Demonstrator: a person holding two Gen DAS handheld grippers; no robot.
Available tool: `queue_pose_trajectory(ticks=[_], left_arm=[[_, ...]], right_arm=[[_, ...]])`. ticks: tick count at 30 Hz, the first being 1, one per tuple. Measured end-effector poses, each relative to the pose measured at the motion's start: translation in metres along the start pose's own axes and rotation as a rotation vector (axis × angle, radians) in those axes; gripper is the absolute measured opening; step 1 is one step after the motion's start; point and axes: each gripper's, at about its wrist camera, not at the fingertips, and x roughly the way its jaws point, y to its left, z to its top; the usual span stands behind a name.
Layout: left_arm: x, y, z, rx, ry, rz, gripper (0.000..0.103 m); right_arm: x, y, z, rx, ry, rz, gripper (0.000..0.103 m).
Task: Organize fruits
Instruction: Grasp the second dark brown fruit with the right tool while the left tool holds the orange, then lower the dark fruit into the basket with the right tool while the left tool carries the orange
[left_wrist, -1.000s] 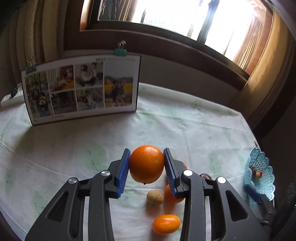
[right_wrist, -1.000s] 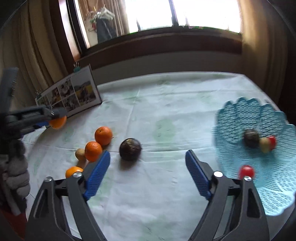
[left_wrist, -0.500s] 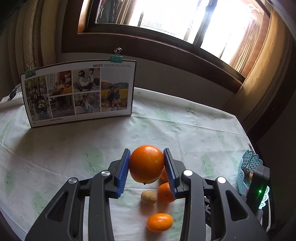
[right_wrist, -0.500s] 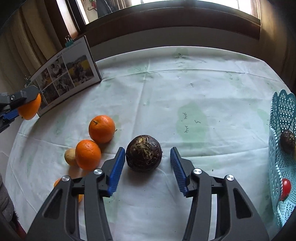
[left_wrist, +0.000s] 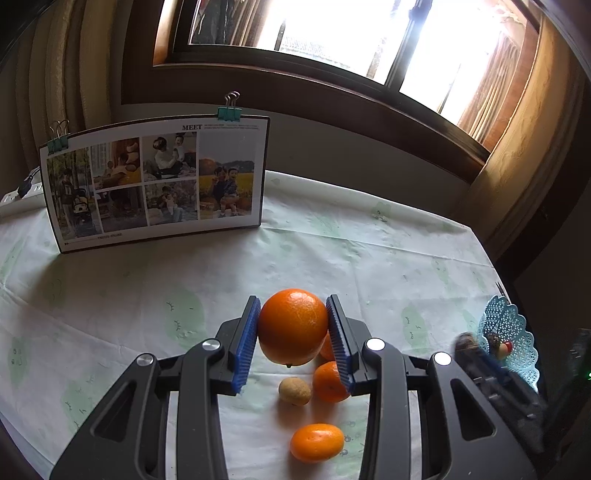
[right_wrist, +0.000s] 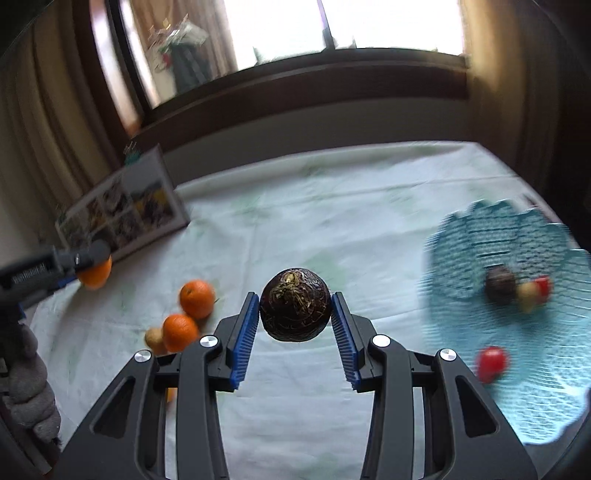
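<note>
Blue ribbed pads of the left gripper (left_wrist: 291, 332) pinched a large orange (left_wrist: 291, 326) from both sides, holding it clear of the pale green tablecloth (left_wrist: 332, 251). It hung above the loose fruit, probably waiting its turn at the basket. Below it, at about five o'clock, lay a small orange (left_wrist: 330, 382), a tan round fruit (left_wrist: 294, 391) touching it, and a tangerine (left_wrist: 316, 442) nearer the camera.

The right gripper (right_wrist: 294, 314) had its jaws closing on a dark brown fruit (right_wrist: 294, 304); both pads met its sides and it appeared lifted off the cloth, its rough stem end facing the lens. The grip across the widest part likely kept the round skin from slipping.

The blue lattice basket (right_wrist: 517, 387) sat at three o'clock from that fruit, well apart, already holding a dark fruit, a pale one and red ones. That looked to be the destination. A clipped photo board (left_wrist: 155, 184) stood upright at eleven o'clock, out of the path.
</note>
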Motion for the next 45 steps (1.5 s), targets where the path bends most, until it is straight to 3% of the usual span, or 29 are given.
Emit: queue_pose_trajectory(ticks=[6, 16, 19, 23, 32, 40, 45], left_arm=[[-0.001, -0.006, -0.002, 0.013, 0.001, -0.009, 0.037], [-0.004, -0.019, -0.007, 0.049, 0.0, -0.023, 0.037], [-0.003, -0.023, -0.01, 0.062, 0.004, -0.026, 0.037], [-0.004, -0.029, -0.013, 0.078, 0.004, -0.033, 0.037], [-0.006, -0.053, -0.022, 0.121, 0.016, -0.061, 0.037], [0.002, -0.109, -0.036, 0.217, 0.034, -0.089, 0.037], [0.013, -0.154, -0.047, 0.294, 0.062, -0.168, 0.037]], right_arm=[[-0.038, -0.047, 0.002, 0.086, -0.095, -0.123, 0.042], [-0.057, -0.116, -0.015, 0.243, -0.086, -0.237, 0.042], [-0.059, -0.124, -0.022, 0.256, -0.083, -0.25, 0.042], [-0.064, -0.129, -0.027, 0.264, -0.099, -0.268, 0.051], [-0.079, -0.144, -0.039, 0.274, -0.184, -0.336, 0.053], [-0.08, -0.151, -0.05, 0.286, -0.231, -0.359, 0.055], [-0.085, -0.149, -0.054, 0.29, -0.268, -0.367, 0.055]])
